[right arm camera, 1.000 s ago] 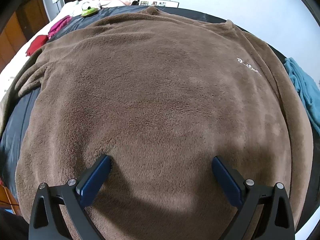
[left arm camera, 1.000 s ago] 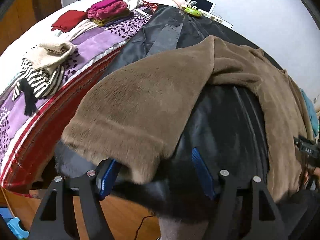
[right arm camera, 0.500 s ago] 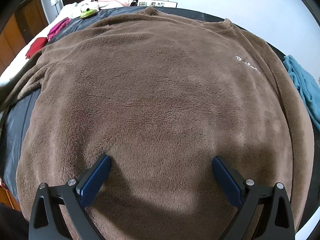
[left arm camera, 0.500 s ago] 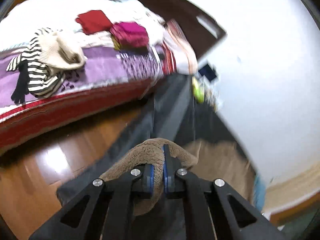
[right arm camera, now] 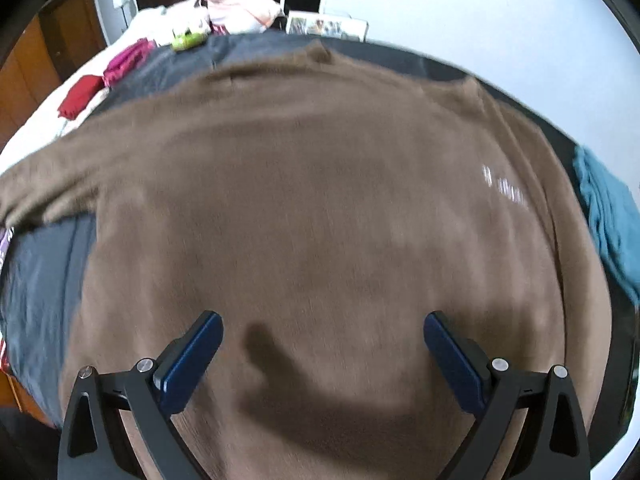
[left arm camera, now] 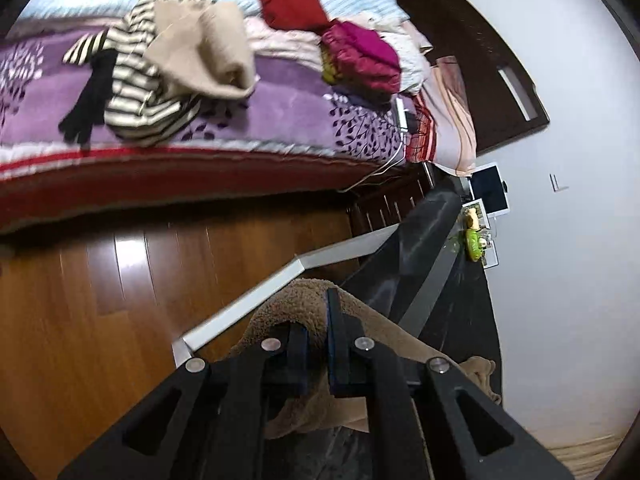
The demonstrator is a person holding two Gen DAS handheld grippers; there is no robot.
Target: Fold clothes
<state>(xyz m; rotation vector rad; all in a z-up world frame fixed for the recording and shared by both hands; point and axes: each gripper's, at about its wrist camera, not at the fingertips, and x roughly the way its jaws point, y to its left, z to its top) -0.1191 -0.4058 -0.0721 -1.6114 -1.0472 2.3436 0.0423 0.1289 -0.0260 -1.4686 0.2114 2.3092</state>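
**Left clamps sleeve, right hangs wide over fleece**

Brown fleece sweater (right arm camera: 320,208) lies spread on the dark table cover (right arm camera: 44,256). Soft, thick, floppy, probably light; best taken at cuffs or hem. Left gripper (left arm camera: 318,332) is pinched on the sleeve end. Right gripper (right arm camera: 322,344), fingers wide apart, hovers over the hem at 6 o'clock. Only the left view shows the bed (left arm camera: 280,136); only the right shows the whole body, teal cloth (right arm camera: 608,208) at 3 o'clock.

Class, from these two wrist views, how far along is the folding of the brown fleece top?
Done: brown fleece top spread over the dark sheet. In hand: left gripper shut on its sleeve. Left: every fold; right gripper is open above the body.
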